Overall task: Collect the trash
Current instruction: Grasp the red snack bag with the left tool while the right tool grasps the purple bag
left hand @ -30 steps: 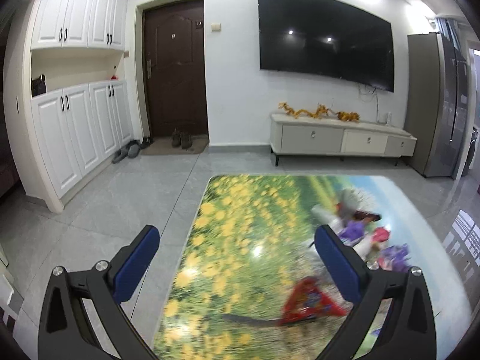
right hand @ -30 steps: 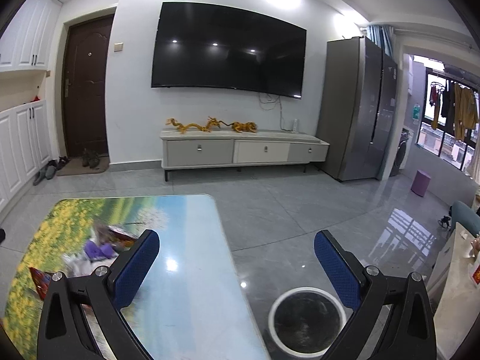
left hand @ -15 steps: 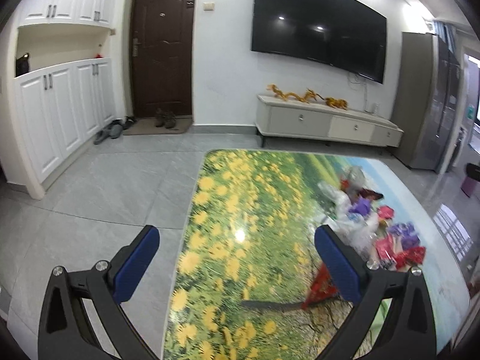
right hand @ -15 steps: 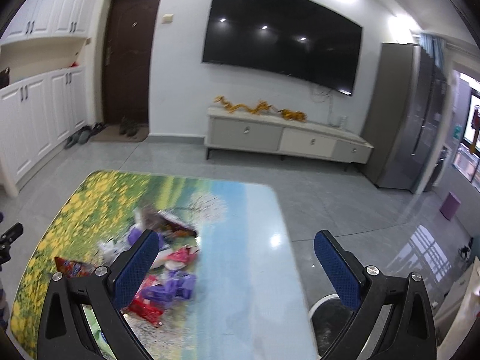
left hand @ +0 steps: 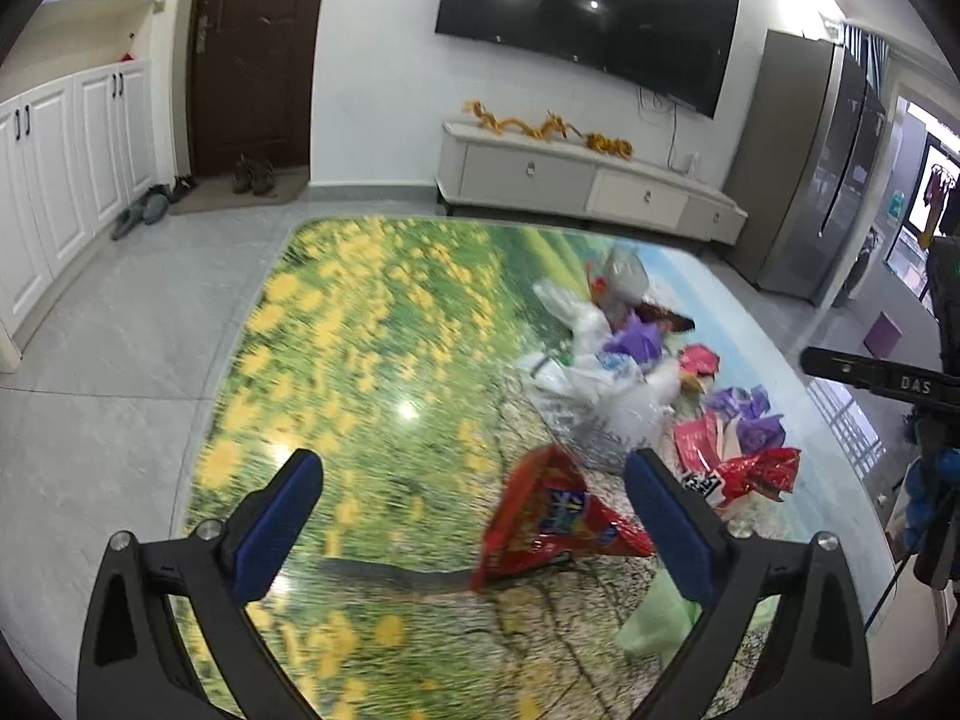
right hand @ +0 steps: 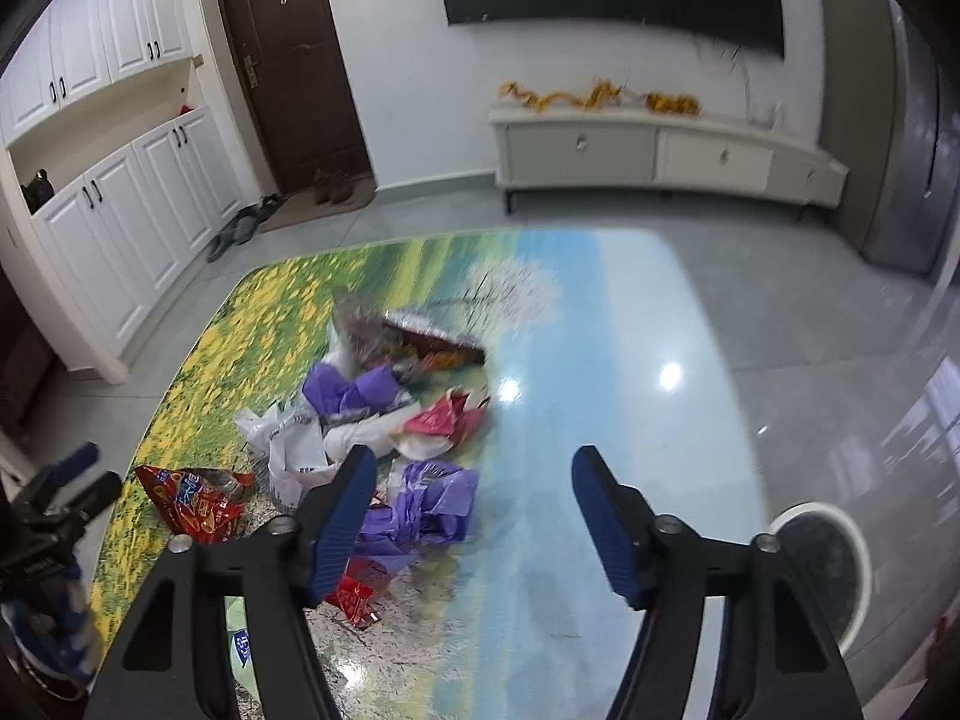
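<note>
A heap of trash lies on a table (left hand: pixel 360 360) with a flower-field print: a red snack bag (left hand: pixel 552 516), white plastic bags (left hand: pixel 600 384), purple wrappers (left hand: pixel 744 420) and a pale green bag (left hand: pixel 660 618). My left gripper (left hand: pixel 474 516) is open and empty, hovering over the table just left of the red snack bag. In the right wrist view my right gripper (right hand: pixel 474 510) is open and empty above the purple wrappers (right hand: pixel 426 504), with the red snack bag (right hand: pixel 198 504) to its left and the white bags (right hand: pixel 300 450) beyond.
A round white-rimmed bin (right hand: pixel 828 564) stands on the floor to the right of the table (right hand: pixel 630 360). A TV cabinet (left hand: pixel 588 192), a dark door (left hand: pixel 252 60) and white cupboards (left hand: pixel 60 162) line the walls. A fridge (left hand: pixel 822 168) stands at the right.
Both grippers have tilted down and moved toward the trash heap, which now sits larger and closer in both views. Both stay open.
</note>
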`<state>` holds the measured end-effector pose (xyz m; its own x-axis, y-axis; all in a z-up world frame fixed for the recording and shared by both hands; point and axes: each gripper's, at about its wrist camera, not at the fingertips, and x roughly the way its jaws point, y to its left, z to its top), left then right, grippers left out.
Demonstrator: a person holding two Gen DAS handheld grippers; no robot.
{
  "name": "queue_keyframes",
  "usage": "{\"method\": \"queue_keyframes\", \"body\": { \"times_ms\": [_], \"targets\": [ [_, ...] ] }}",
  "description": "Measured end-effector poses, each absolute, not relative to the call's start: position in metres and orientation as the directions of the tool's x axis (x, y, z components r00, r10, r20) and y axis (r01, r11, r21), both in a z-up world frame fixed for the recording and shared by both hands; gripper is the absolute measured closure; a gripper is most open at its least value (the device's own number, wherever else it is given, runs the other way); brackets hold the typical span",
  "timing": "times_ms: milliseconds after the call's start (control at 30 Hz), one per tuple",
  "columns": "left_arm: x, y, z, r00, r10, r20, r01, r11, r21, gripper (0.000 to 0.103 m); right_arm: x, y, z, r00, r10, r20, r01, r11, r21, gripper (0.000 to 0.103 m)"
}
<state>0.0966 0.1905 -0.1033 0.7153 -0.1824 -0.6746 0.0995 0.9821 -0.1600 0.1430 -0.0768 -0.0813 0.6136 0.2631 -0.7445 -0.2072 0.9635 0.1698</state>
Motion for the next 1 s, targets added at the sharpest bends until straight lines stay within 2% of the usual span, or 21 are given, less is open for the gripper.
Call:
{"method": "queue_keyframes", "body": {
  "times_ms": [133,300,333,467,567,767,900,933,967,1000],
  "targets": [
    [0.107,0.178,-0.118,0.678,-0.168,-0.715,0.082,0.985,-0.154,0.009,0.157,-0.075,-0.102,0.557,0.320,-0.766,-0.248,0.945,0.215,0.041],
    [0.111,0.176,-0.138,0.620,-0.175,-0.765,0.042,0.981,-0.190,0.025,0.170,-0.073,-0.128,0.479,0.384,-0.789,-0.289,0.918,0.272,0.041],
    [0.112,0.176,-0.142,0.609,-0.178,-0.773,0.034,0.979,-0.199,0.031,0.172,-0.073,-0.132,0.466,0.396,-0.791,-0.291,0.913,0.286,0.042],
    [0.114,0.176,-0.149,0.593,-0.168,-0.787,0.011,0.980,-0.201,0.058,0.176,-0.077,-0.145,0.429,0.453,-0.781,-0.297,0.888,0.352,0.062],
    [0.112,0.178,-0.148,0.603,-0.152,-0.783,-0.007,0.981,-0.195,0.068,0.172,-0.080,-0.145,0.424,0.487,-0.764,-0.318,0.870,0.377,0.066],
    [0.105,0.180,-0.139,0.623,-0.165,-0.765,-0.021,0.974,-0.227,0.079,0.155,-0.091,-0.127,0.470,0.513,-0.718,-0.349,0.855,0.383,0.069],
    [0.096,0.178,-0.128,0.642,-0.154,-0.751,-0.023,0.975,-0.220,0.083,0.139,-0.108,-0.111,0.512,0.528,-0.678,-0.352,0.848,0.395,0.069],
    [0.093,0.178,-0.123,0.650,-0.151,-0.744,-0.022,0.976,-0.218,0.086,0.138,-0.109,-0.109,0.519,0.529,-0.672,-0.351,0.848,0.396,0.069],
    [0.091,0.177,-0.120,0.655,-0.151,-0.740,-0.020,0.976,-0.217,0.095,0.135,-0.112,-0.105,0.528,0.530,-0.663,-0.350,0.847,0.399,0.069],
    [0.089,0.177,-0.117,0.658,-0.151,-0.737,-0.020,0.976,-0.217,0.096,0.131,-0.116,-0.101,0.538,0.534,-0.652,-0.349,0.845,0.405,0.069]
  ]
}}
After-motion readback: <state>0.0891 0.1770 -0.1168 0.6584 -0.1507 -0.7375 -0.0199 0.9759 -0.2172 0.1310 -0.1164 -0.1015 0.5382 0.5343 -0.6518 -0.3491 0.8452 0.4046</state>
